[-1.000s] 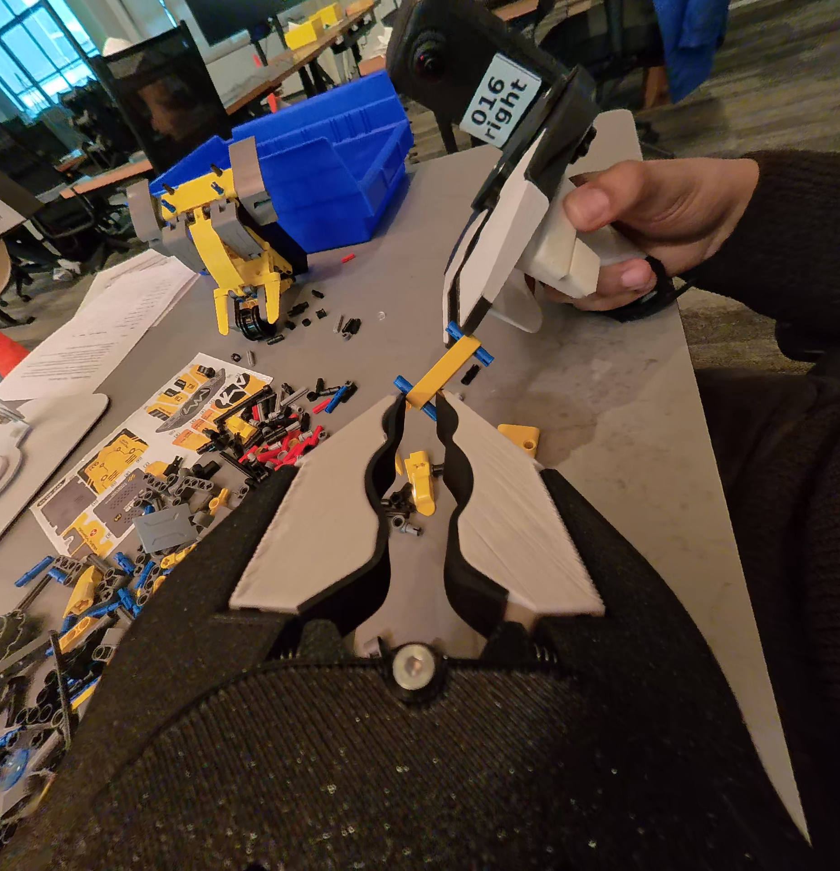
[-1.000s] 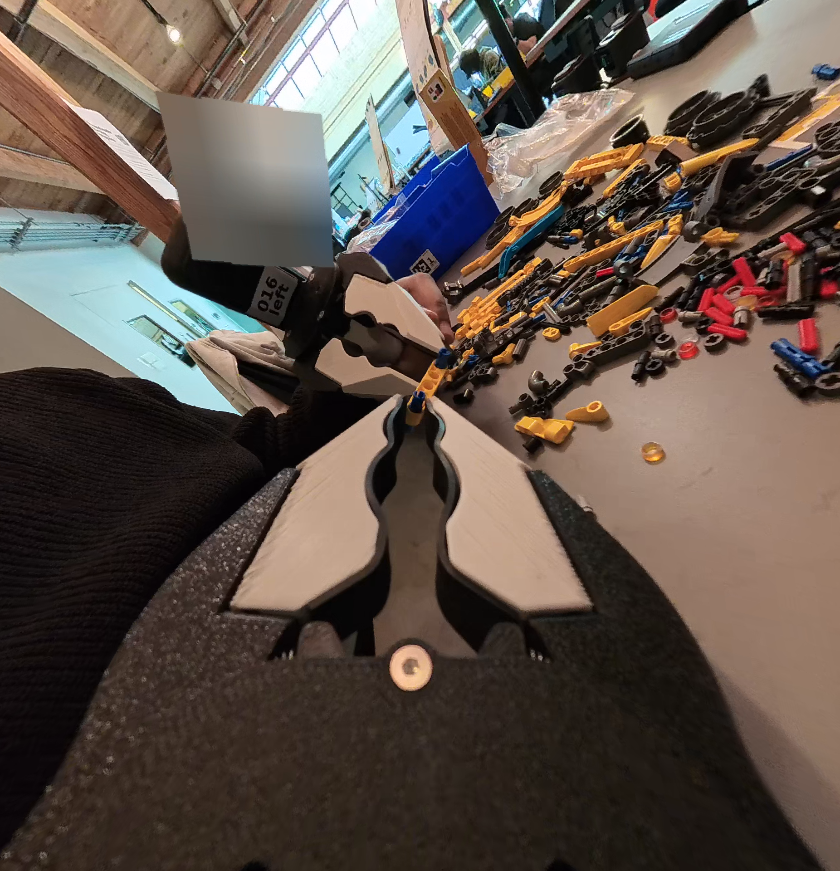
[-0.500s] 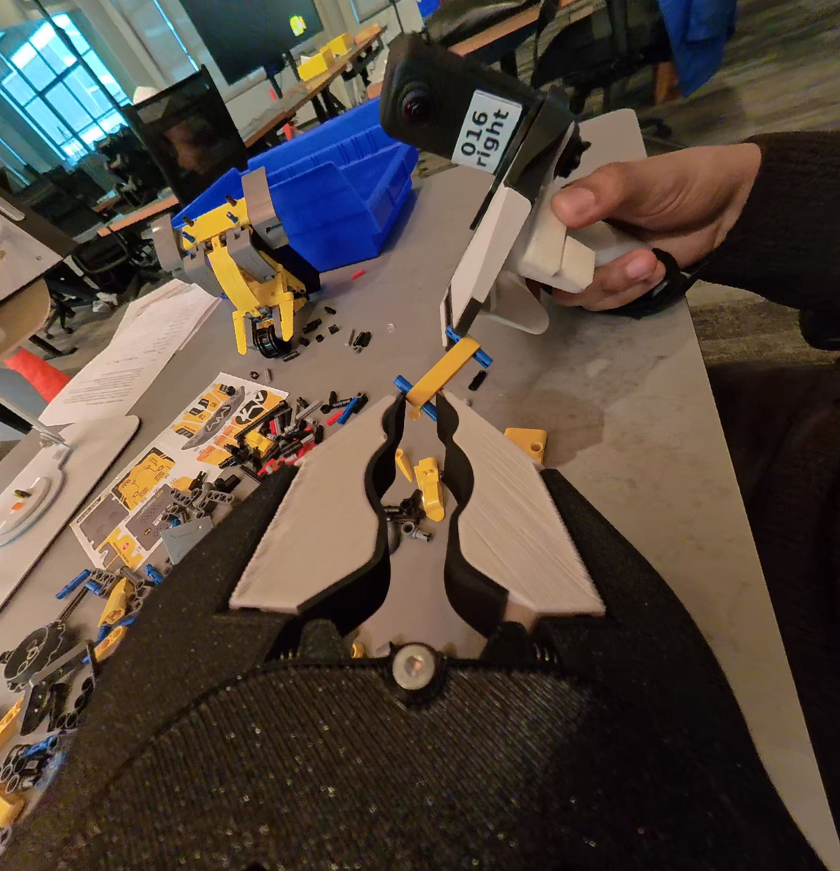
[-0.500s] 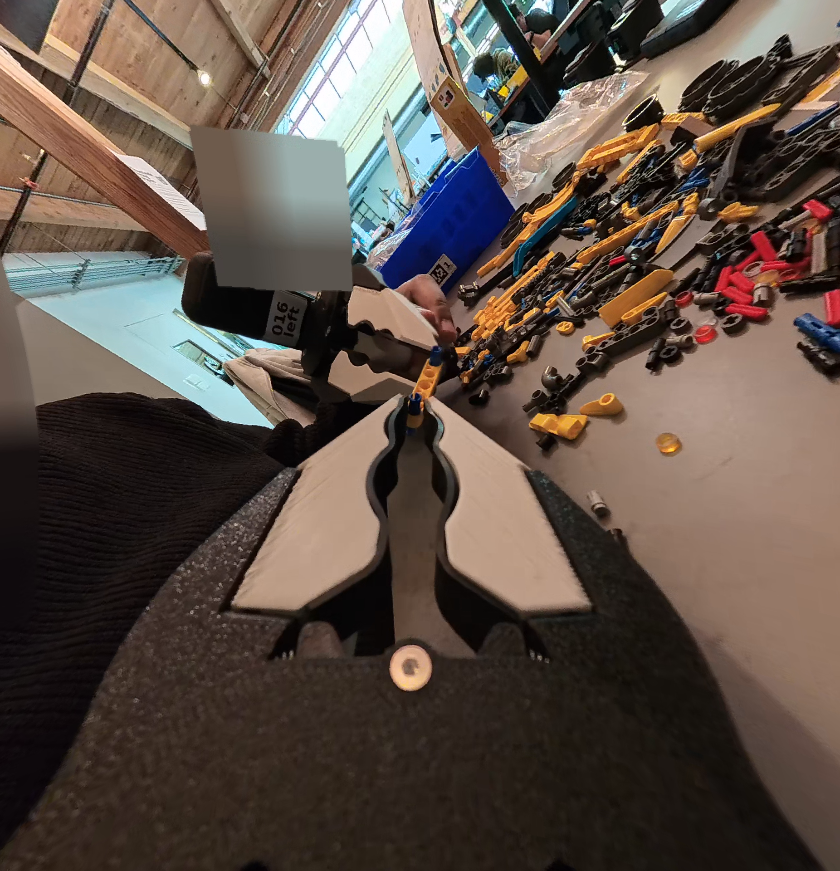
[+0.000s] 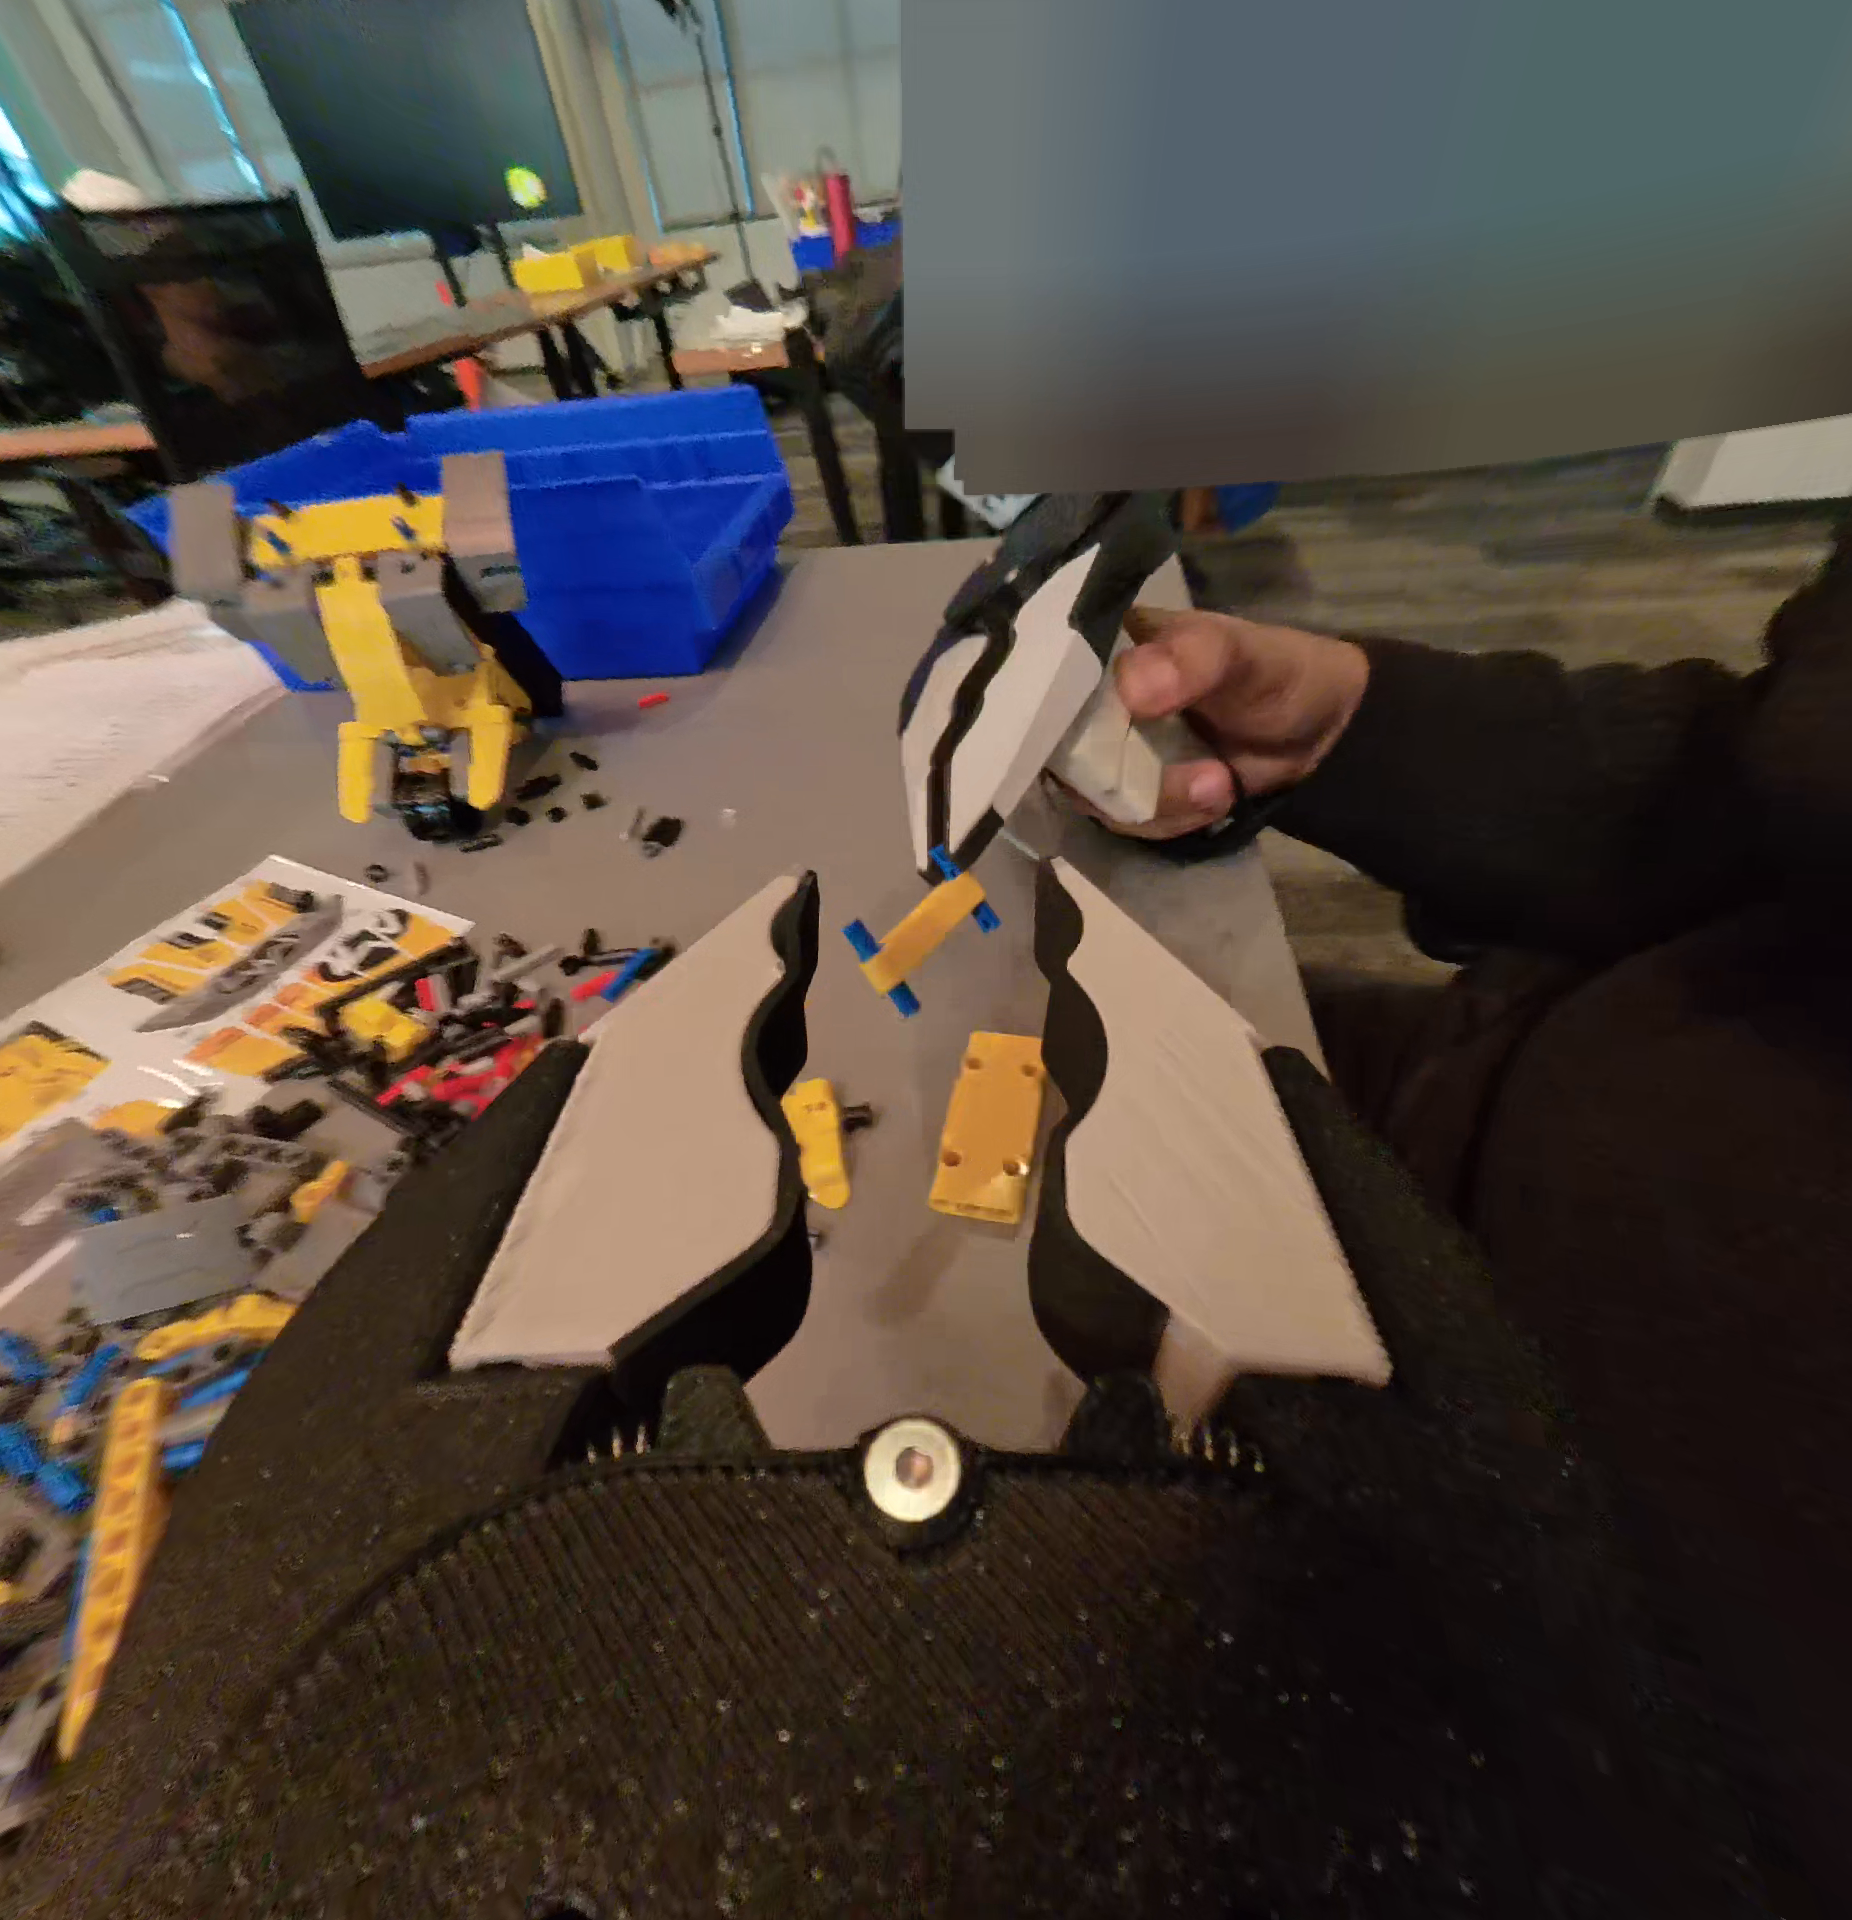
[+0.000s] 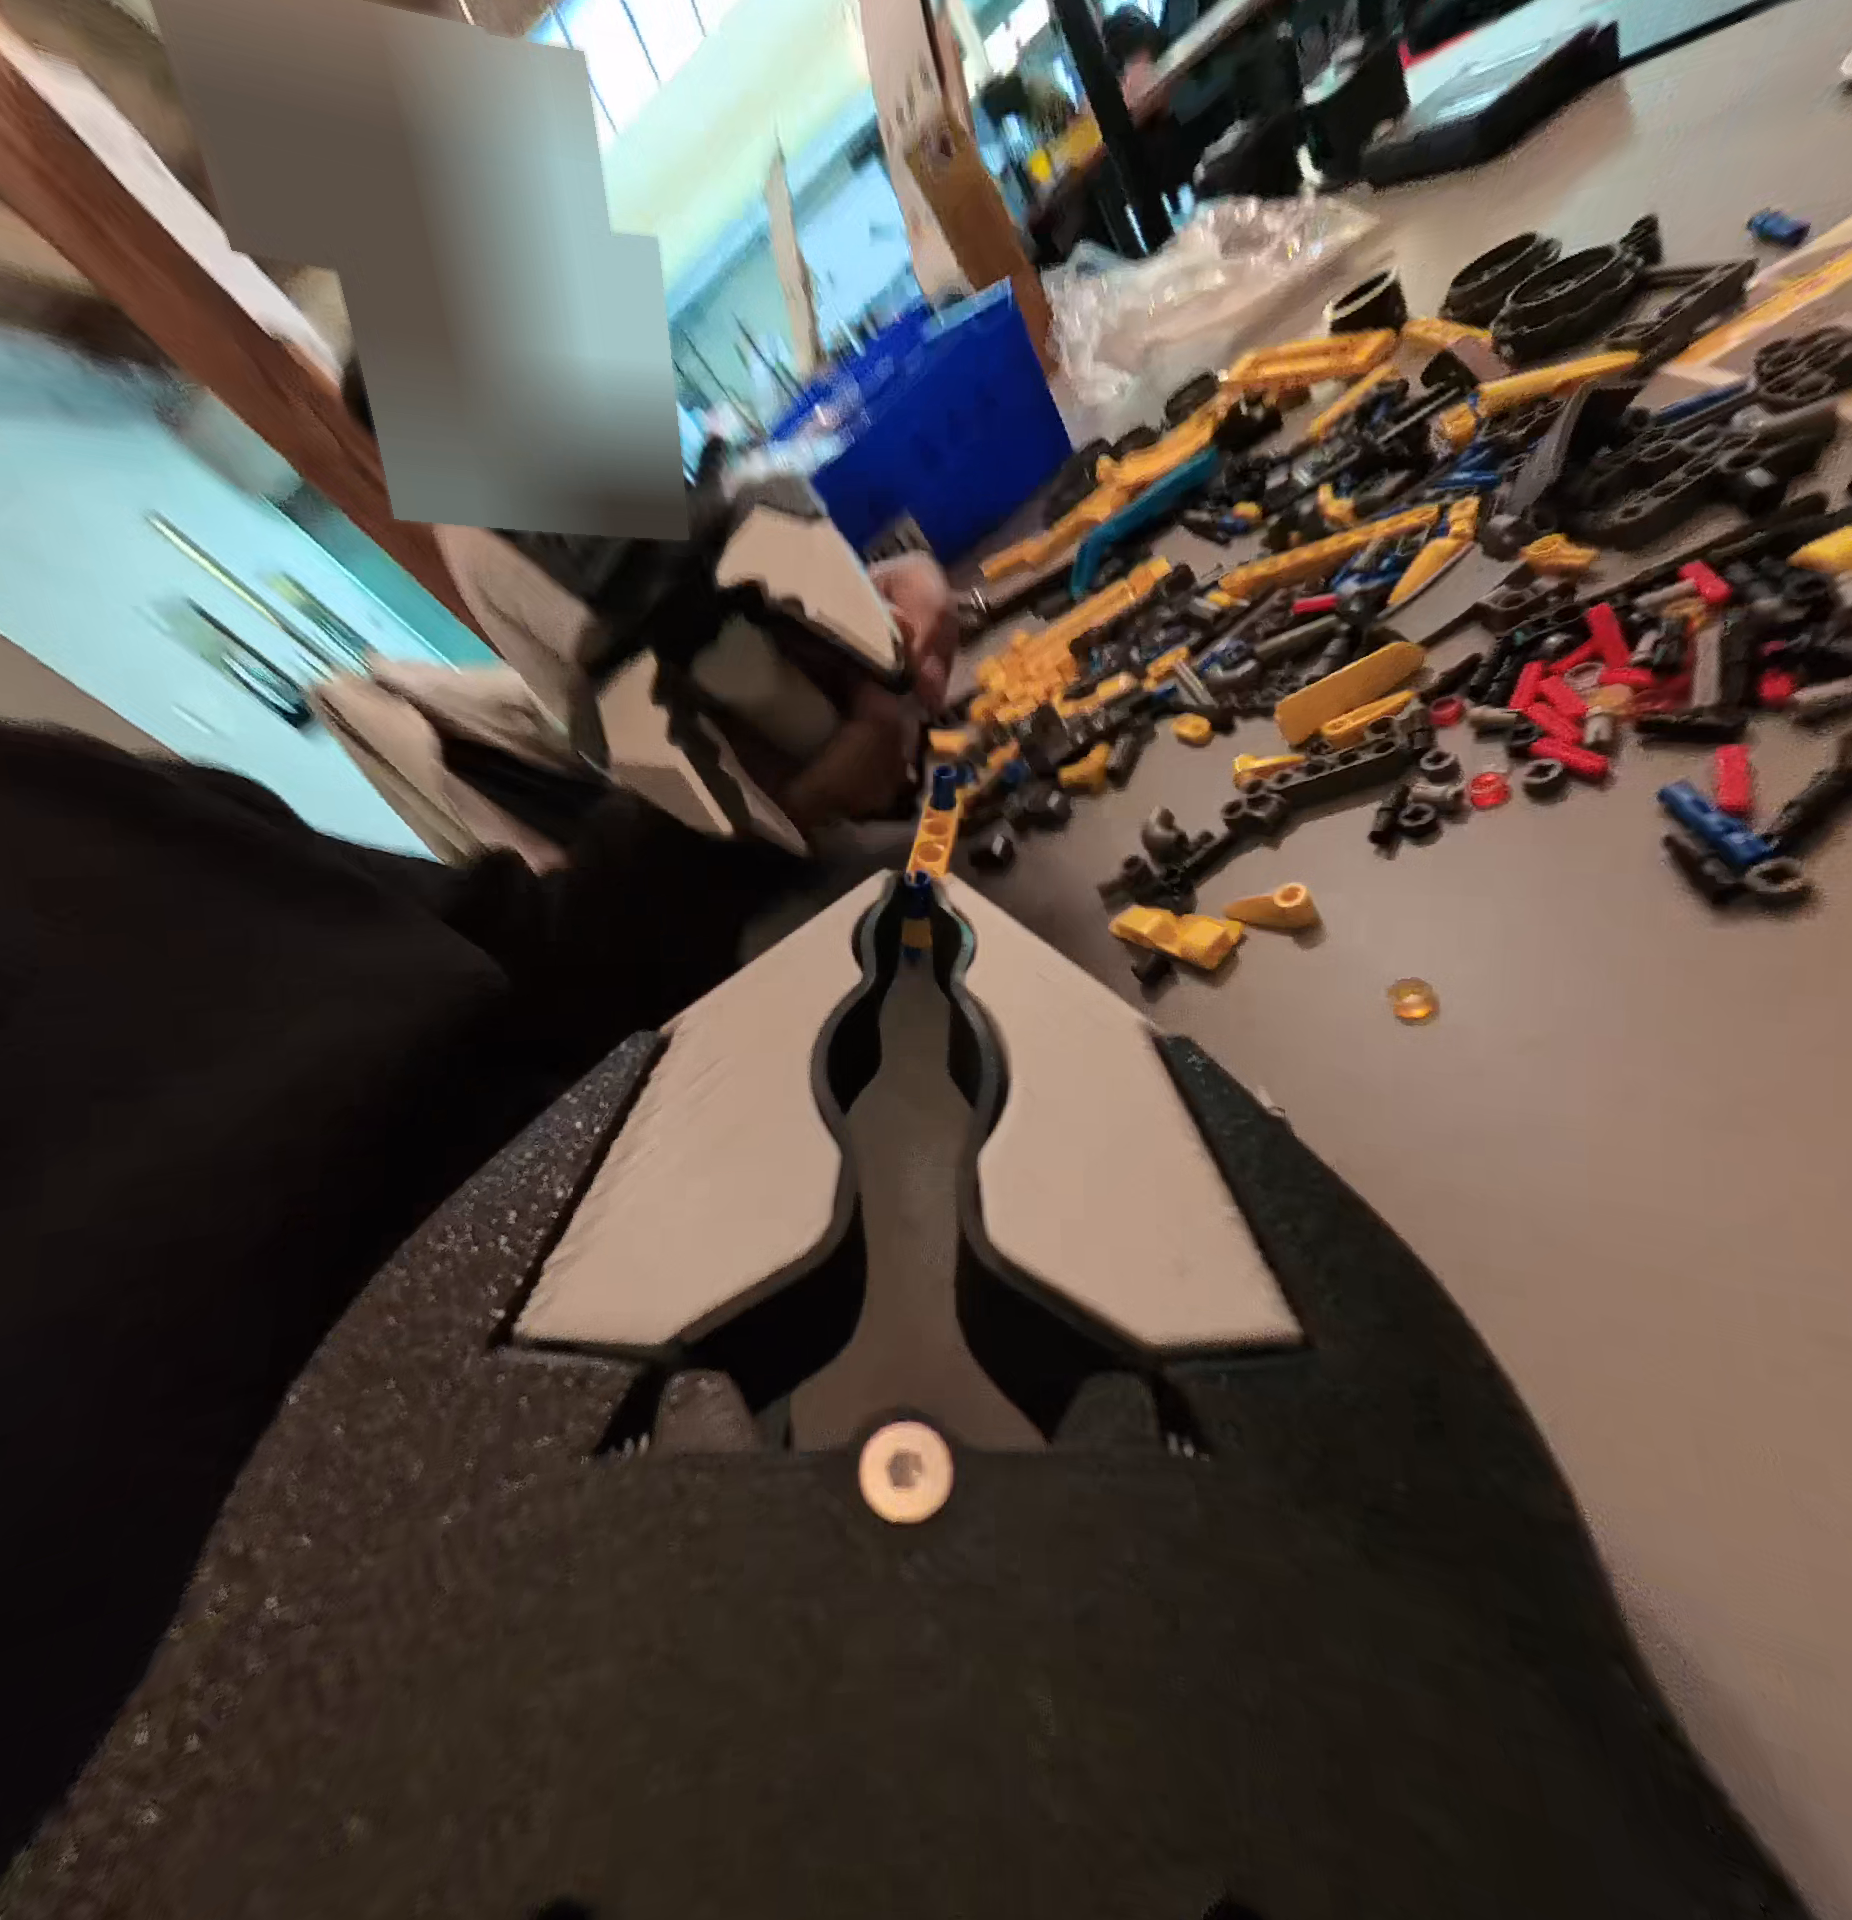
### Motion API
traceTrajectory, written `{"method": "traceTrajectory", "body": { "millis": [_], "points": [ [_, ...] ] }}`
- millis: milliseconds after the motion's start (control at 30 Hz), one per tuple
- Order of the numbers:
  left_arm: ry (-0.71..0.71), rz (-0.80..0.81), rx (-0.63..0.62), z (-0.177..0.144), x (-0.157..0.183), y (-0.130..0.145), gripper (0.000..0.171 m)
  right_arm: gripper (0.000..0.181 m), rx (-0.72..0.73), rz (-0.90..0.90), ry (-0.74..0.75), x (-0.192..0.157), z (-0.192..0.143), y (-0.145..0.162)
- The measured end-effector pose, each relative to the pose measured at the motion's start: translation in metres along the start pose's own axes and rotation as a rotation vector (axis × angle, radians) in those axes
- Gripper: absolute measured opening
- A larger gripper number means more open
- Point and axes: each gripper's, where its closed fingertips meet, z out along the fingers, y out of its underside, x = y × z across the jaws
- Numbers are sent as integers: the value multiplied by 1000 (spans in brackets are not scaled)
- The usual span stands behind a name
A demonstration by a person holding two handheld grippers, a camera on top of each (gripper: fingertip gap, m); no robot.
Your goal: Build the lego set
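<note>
1. Right hand-held gripper (image 6: 917, 894): tips pressed onto the near end of a short yellow beam (image 5: 922, 933) with blue pins through both ends; the beam sticks out past the tips toward 12 o'clock in the right wrist view.
2. Left hand-held gripper (image 5: 927, 909): jaws spread wide and holding nothing. The beam hangs in the gap between its tips, touching neither finger, above the bench (image 5: 797, 748).
3. In the left wrist view the right hand-held gripper comes in from 1 o'clock, held by a hand (image 5: 1228, 717) in a dark sleeve.
4. On the bench between the left fingers: a flat yellow plate (image 5: 989, 1127) toward 5 o'clock of the beam, and a small yellow piece (image 5: 820, 1138) at 7 o'clock.
5. Loose parts pile (image 6: 1473, 644) lies at 2 o'clock of the right tips (yellow, black, red, blue mixed).
6. Part-built yellow and grey model (image 5: 397, 644) stands at 10 o'clock, before a blue bin (image 5: 641, 561).
</note>
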Motion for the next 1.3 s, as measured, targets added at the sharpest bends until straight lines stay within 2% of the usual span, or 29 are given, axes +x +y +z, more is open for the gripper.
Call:
{"method": "traceTrajectory", "body": {
  "millis": [167,267,333,567,667,767,1300],
  "points": [
    [82,-32,-104,4,11,19,36,4,-229,-365,100,-12,10,31],
    [105,-32,-189,7,15,35,31,4,-330,-435,176,0,10,43],
    [103,-27,-235,7,15,43,29,4,-374,-438,173,3,9,48],
    [101,-48,-282,8,14,51,25,4,-387,-404,124,6,10,46],
    [95,-44,-296,9,13,53,15,4,-359,-406,86,1,10,41],
    [102,-40,-293,9,15,52,12,4,-323,-404,51,-5,7,37],
    [127,-39,-300,8,19,53,6,4,-289,-435,64,-6,4,32]
  ]
}}
